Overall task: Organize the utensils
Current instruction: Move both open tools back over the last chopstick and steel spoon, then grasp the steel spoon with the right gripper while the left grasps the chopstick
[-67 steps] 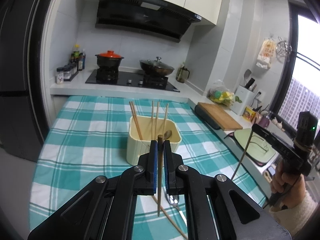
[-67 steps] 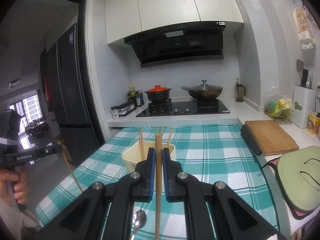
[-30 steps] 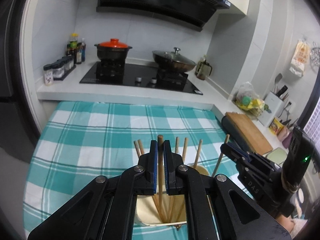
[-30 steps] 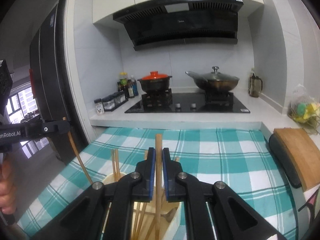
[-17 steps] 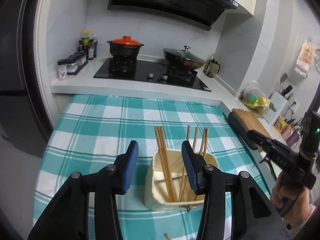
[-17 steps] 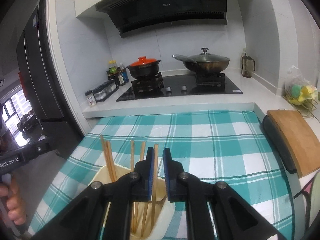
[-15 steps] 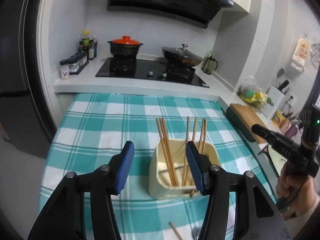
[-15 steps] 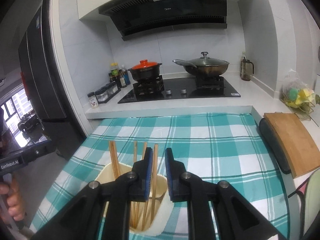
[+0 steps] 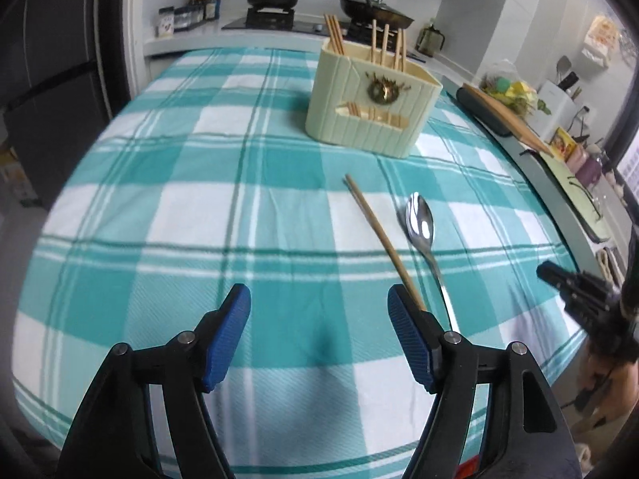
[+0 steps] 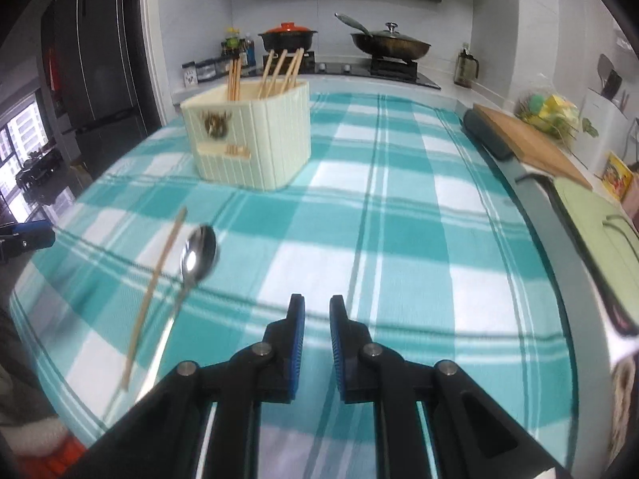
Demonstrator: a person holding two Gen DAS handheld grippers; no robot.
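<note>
My left gripper point(image 9: 318, 307) hangs low over the checked tablecloth point(image 9: 191, 183) with its blue-padded jaws spread wide and nothing between them; my right gripper point(image 10: 316, 311) sits near the cloth with its jaws drawn to a narrow gap, also holding nothing.

Just ahead of the left gripper's right-hand pad lies a single wooden chopstick point(image 9: 383, 239), and beside it, nearly parallel, a metal spoon point(image 9: 423, 235); the two lie very close at the near end, though I cannot tell if they touch. Further back stands the cream utensil holder point(image 9: 371, 99) with several chopsticks point(image 9: 383, 46) upright in it.

The risks, as I judge them: the chopstick is thin and flat on soft cloth, so the pads could pinch fabric with it or roll it away; closing on it near the spoon's handle could catch both at once, or nudge the spoon towards the table edge (the near ends already lie close to that edge in the right wrist view); a chopstick gripped far from its middle may swing and knock the upright ones on the way into the holder.

As for writing, I can read none here; the holder carries a dark ornament point(image 10: 215, 121) on its front, not legible text; jars and packets on the counters are too small and blurred to read.
</note>
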